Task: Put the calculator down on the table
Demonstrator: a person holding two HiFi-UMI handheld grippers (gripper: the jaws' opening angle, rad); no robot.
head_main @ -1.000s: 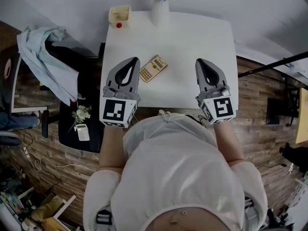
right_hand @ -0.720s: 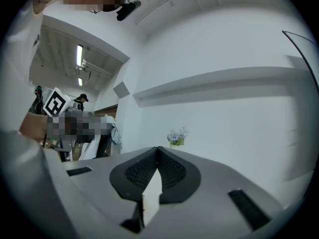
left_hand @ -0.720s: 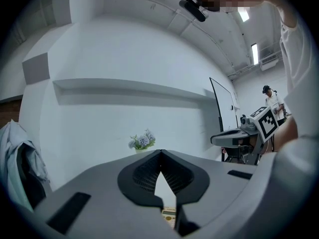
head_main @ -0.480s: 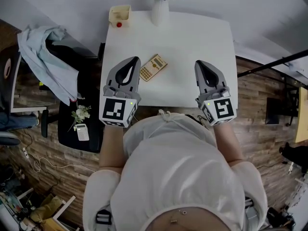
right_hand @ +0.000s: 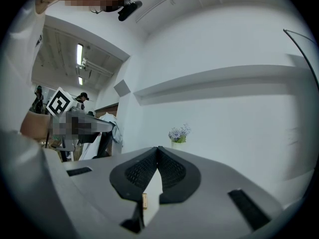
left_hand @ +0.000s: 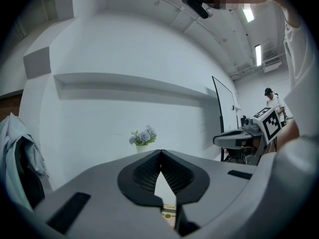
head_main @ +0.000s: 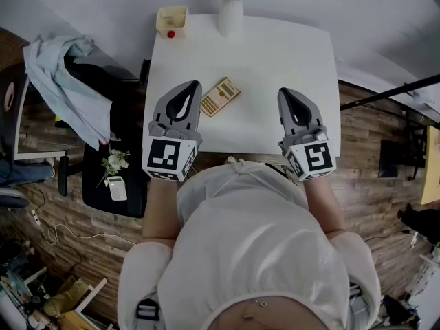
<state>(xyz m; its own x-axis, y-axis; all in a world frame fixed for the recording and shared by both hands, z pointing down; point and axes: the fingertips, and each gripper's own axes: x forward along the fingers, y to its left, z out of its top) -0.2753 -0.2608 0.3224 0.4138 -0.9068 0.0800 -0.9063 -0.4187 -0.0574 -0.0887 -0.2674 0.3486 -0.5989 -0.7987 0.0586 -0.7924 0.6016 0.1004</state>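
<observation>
The tan calculator [head_main: 220, 97] lies flat on the white table [head_main: 275, 53], slanted, with no gripper touching it. My left gripper [head_main: 195, 84] hangs over the table's near left part, its tip just left of the calculator, shut and empty. In the left gripper view the jaws [left_hand: 160, 152] meet at the tip, and a sliver of the calculator [left_hand: 168, 214] shows below them. My right gripper [head_main: 284, 90] hovers over the near right part of the table, well clear of the calculator. Its jaws [right_hand: 158, 148] also meet, with nothing held.
A white vase of pale flowers [head_main: 231, 5] stands at the table's far edge, and a small yellow box [head_main: 171, 19] at the far left corner. Left of the table a black chair [head_main: 110, 150] carries a light cloth [head_main: 58, 74]. Wooden floor surrounds the table.
</observation>
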